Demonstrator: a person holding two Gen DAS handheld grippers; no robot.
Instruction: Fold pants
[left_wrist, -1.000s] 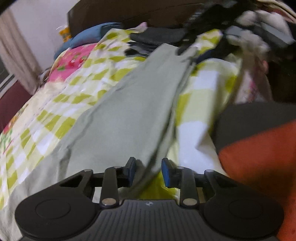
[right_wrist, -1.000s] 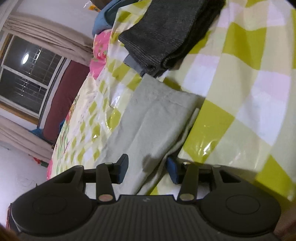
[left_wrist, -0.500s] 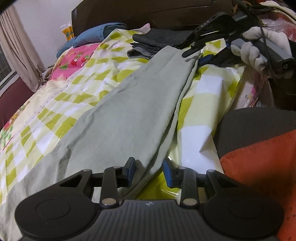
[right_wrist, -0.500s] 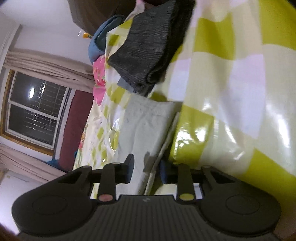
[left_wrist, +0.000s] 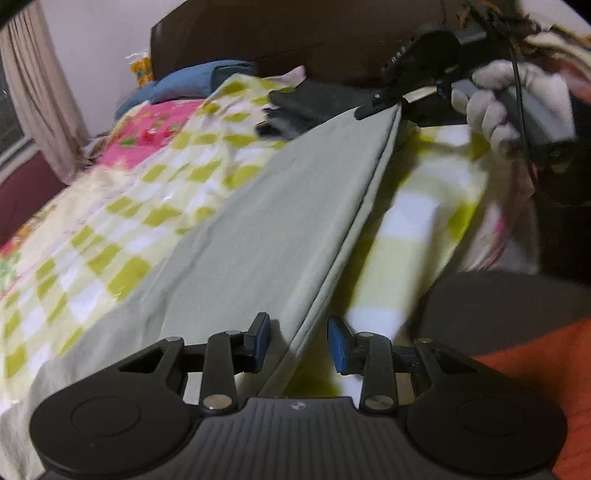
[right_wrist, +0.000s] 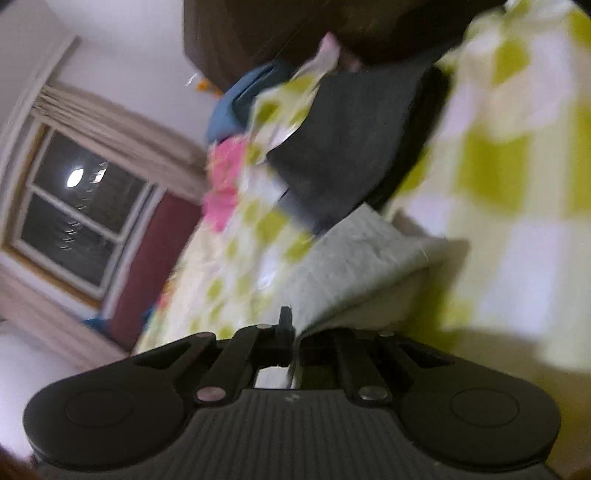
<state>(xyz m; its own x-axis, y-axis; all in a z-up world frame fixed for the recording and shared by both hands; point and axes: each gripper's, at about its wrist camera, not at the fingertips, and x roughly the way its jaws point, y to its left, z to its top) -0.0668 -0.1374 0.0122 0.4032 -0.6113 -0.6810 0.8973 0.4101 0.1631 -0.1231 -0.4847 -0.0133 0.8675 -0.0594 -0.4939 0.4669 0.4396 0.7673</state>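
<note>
Since a second ago your right gripper (right_wrist: 291, 332) has clamped shut on the far hem of the pants (left_wrist: 280, 206), lifting it. Near you, your left gripper (left_wrist: 298, 341) stands open astride their edge on the checked bedcover (left_wrist: 110, 221).

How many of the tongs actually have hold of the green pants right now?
1. The right tongs are shut on the far end of the green pants. The left tongs stand open around the near folded edge, pads apart from the cloth.

Right gripper (right_wrist: 291, 332) jaws clamped; left gripper (left_wrist: 298, 341) jaws apart
</note>
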